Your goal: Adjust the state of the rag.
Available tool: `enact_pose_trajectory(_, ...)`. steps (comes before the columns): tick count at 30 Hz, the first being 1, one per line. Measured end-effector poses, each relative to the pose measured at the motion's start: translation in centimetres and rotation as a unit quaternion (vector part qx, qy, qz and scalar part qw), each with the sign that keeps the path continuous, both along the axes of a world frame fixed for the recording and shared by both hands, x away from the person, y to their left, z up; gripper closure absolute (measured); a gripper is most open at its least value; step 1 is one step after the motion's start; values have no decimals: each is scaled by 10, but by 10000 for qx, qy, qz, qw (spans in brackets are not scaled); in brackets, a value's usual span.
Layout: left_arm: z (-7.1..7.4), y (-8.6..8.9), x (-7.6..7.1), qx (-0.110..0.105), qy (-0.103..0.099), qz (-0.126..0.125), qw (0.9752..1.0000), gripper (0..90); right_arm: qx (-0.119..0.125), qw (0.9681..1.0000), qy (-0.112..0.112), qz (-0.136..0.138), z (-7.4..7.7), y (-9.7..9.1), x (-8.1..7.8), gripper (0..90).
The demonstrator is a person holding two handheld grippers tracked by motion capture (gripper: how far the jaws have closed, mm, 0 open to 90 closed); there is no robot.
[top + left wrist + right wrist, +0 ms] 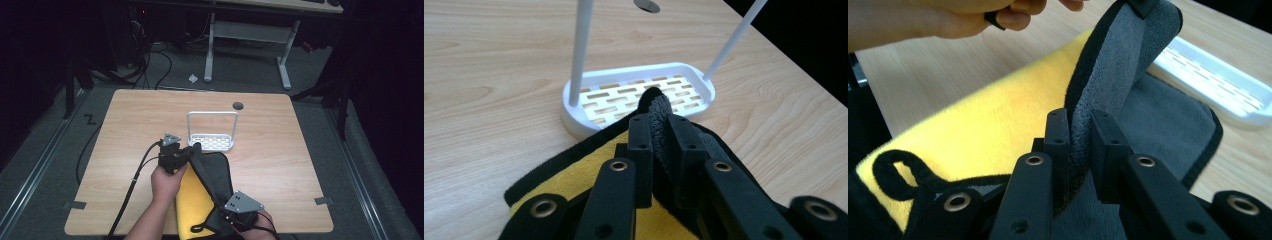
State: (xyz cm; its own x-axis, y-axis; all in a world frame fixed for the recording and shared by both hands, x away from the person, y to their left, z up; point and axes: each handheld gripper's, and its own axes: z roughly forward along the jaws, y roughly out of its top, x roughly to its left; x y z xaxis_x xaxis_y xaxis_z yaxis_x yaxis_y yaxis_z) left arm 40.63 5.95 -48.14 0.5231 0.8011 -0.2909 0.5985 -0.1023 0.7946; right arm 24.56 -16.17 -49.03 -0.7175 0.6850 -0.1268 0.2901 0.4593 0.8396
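Tools both pinch unlabelled grey-and-yellow towel.

A wooden table stands on grey floor, with a desk frame behind.

Dark lab, floor cables, desk frame

A white slotted plastic tray with a tall hoop handle stands at centre frame in the high view, blocking the way just beyond the yellow-and-grey black-edged towel. The light wooden tabletop lies bare across the left, right and upper parts. A small dark round hole sits above the tray.
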Motion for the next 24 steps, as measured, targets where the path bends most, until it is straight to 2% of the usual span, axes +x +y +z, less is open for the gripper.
enact_pose_trajectory(8, -9, -25, 6, 90, 117, -132, 9998, 806, -146, 9996, 135, -191, -9, -17, -2, 773)
enact_pose_trajectory(11, -13, -37, 9, 88, 122, -194, 9997, 786, -156, 9993, 140, -297, -11, -24, -2, 694)
enact_pose_trajectory(14, -17, -47, 11, 73, 131, -307, 9994, 666, -2, 9991, 47, -421, -8, -31, 0, 599)
enact_pose_trajectory(18, -16, -53, 8, -76, 21, -400, 9992, 561, 126, 9984, 10, -546, -5, -38, 4, 582)
enact_pose_trajectory(24, -12, -52, 5, -172, -66, -501, 9986, 499, 187, 9982, 35, -577, -5, -41, 6, 579)
